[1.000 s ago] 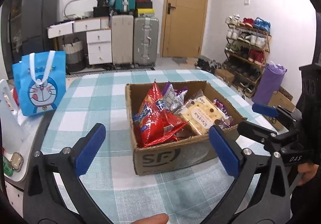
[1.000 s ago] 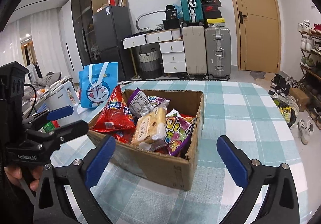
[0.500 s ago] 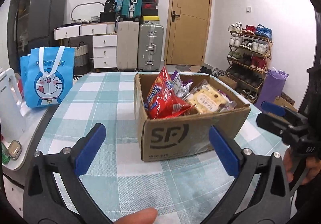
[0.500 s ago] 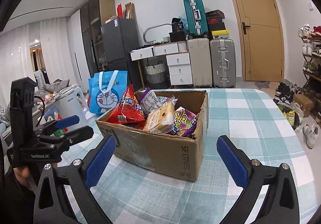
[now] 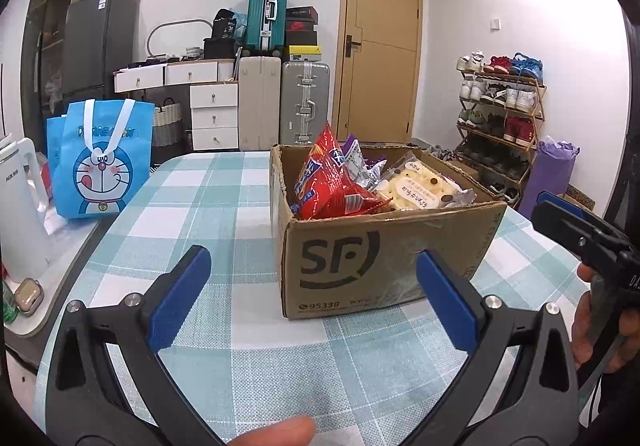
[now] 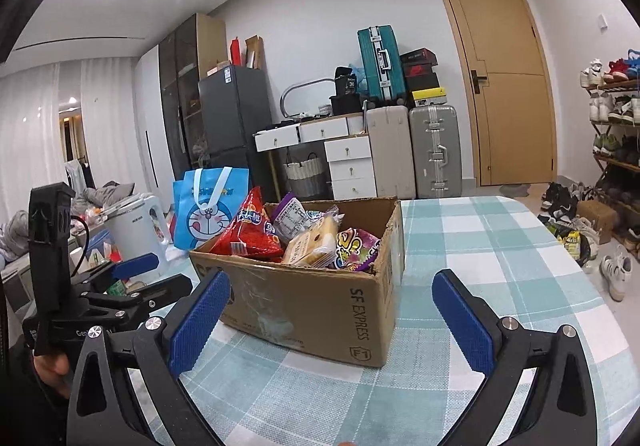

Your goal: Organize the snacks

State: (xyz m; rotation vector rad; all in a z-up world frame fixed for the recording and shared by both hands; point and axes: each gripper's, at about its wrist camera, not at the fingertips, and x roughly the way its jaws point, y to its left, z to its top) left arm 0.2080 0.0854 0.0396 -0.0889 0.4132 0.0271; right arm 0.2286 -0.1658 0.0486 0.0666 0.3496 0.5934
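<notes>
An open cardboard box point(image 5: 380, 258) marked SF stands on the checked tablecloth, packed with snacks. A red bag point(image 5: 332, 186) stands tallest, with a cream cake pack point(image 5: 416, 186) and a silver-purple packet point(image 5: 356, 162) beside it. My left gripper point(image 5: 312, 298) is open and empty, low in front of the box's near wall. In the right wrist view the same box point(image 6: 320, 306) shows its corner, with the red bag point(image 6: 250, 230), the cake pack point(image 6: 312, 242) and a purple candy packet point(image 6: 356, 250). My right gripper point(image 6: 328, 314) is open and empty, just short of the box.
A blue cartoon tote bag point(image 5: 102, 162) stands at the table's left edge. A white kettle point(image 5: 20, 206) and a small earbud case point(image 5: 28, 296) sit on a side counter. Suitcases, drawers and a shoe rack point(image 5: 500, 118) are beyond the table.
Both grippers have dropped lower, so the views went from looking down into the box to facing its side walls. Both stay open and empty.
</notes>
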